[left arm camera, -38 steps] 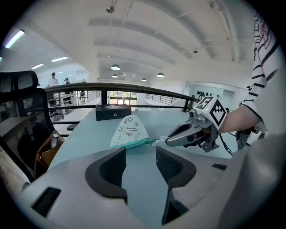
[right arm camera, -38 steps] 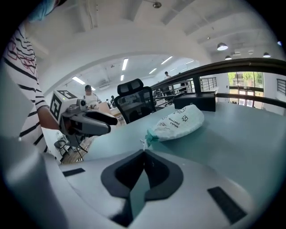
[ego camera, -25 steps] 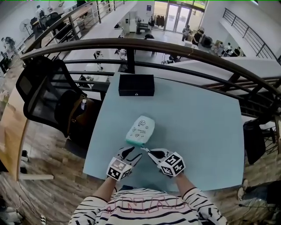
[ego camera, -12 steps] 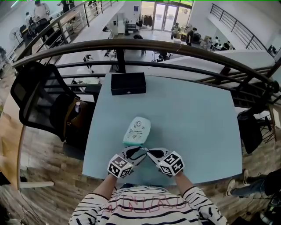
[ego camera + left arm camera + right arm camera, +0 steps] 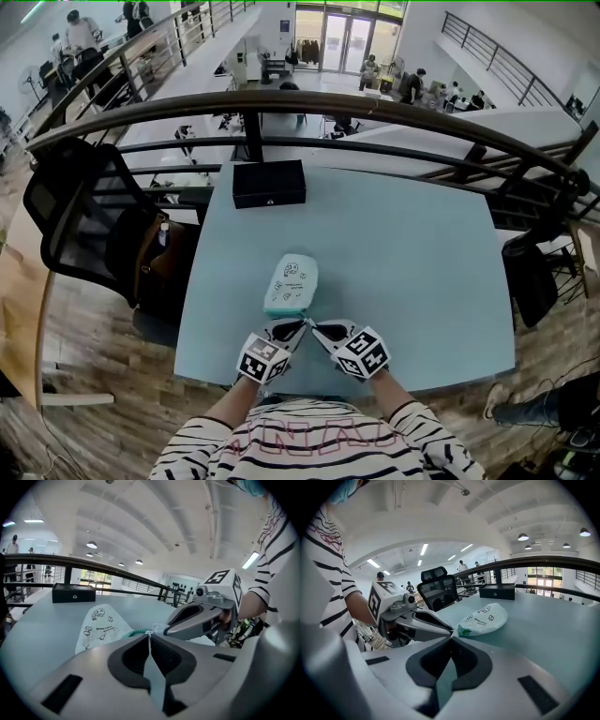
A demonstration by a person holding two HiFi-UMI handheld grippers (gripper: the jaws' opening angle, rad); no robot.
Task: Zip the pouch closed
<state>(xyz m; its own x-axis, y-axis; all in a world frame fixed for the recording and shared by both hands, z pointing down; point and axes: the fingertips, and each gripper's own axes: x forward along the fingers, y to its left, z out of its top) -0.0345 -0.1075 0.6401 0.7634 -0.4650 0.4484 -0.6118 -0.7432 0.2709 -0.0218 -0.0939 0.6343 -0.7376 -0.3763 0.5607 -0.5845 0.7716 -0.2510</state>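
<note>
A pale pouch with small printed drawings and a teal zipper edge lies on the light blue table, its near end towards me. Both grippers meet at that near end. My left gripper comes in from the left; its jaws are closing and look pressed together on the pouch's teal corner. My right gripper is shut, tip to tip with the left, with a small pale zipper tab at its tips. In the right gripper view the pouch lies just beyond the joined tips.
A black box stands at the table's far left edge. A black office chair with a brown bag sits left of the table. A curved dark railing runs behind the table. My striped sleeves are at the near edge.
My left gripper's jaws, wide open a second ago, have come together at the pouch's near end. Both grippers have drawn closer until their tips meet.
</note>
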